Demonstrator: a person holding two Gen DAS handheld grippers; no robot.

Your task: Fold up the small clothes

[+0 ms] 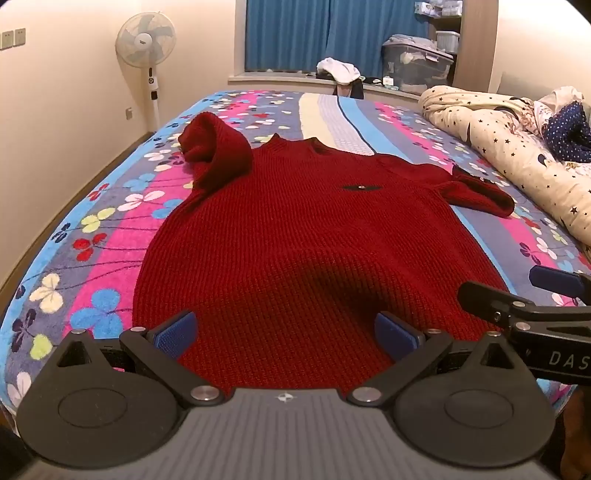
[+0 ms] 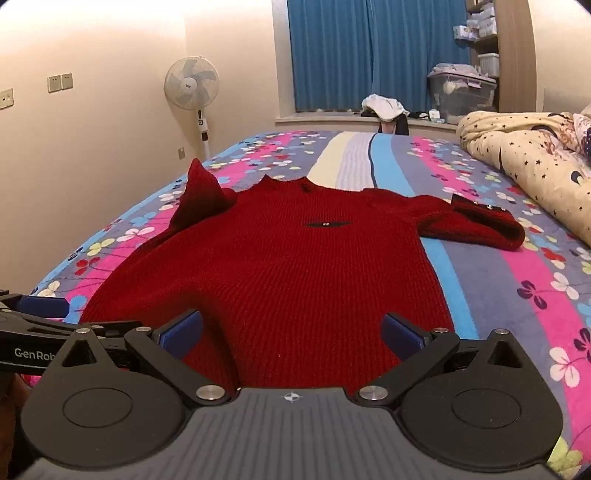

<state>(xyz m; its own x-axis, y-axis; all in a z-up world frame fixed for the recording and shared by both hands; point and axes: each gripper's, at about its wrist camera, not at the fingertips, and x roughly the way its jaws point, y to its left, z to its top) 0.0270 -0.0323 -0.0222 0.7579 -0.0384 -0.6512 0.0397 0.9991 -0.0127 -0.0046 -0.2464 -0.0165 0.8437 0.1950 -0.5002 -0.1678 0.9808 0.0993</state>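
One gripper side reads "GenRob", the other "DAS". The left gripper (image 1: pixel 286 334) and right gripper (image 2: pixel 291 332) both gape wide with nothing in them, side by side over the hem of one red sweater (image 1: pixel 295 236). It lies flat on the flowery bed cover (image 1: pixel 110 206). One sleeve (image 1: pixel 214 151) stands bunched up. One fan (image 1: pixel 146 40), blue curtains (image 1: pixel 306 33) and a starry quilt (image 1: pixel 517 147) are around.

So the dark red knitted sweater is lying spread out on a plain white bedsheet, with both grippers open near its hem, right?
Not quite. The dark red knitted sweater lies on a flowered, striped bedcover in pink, blue and grey, not a plain white sheet; both wrist views show it. The left gripper and right gripper are open near its hem.
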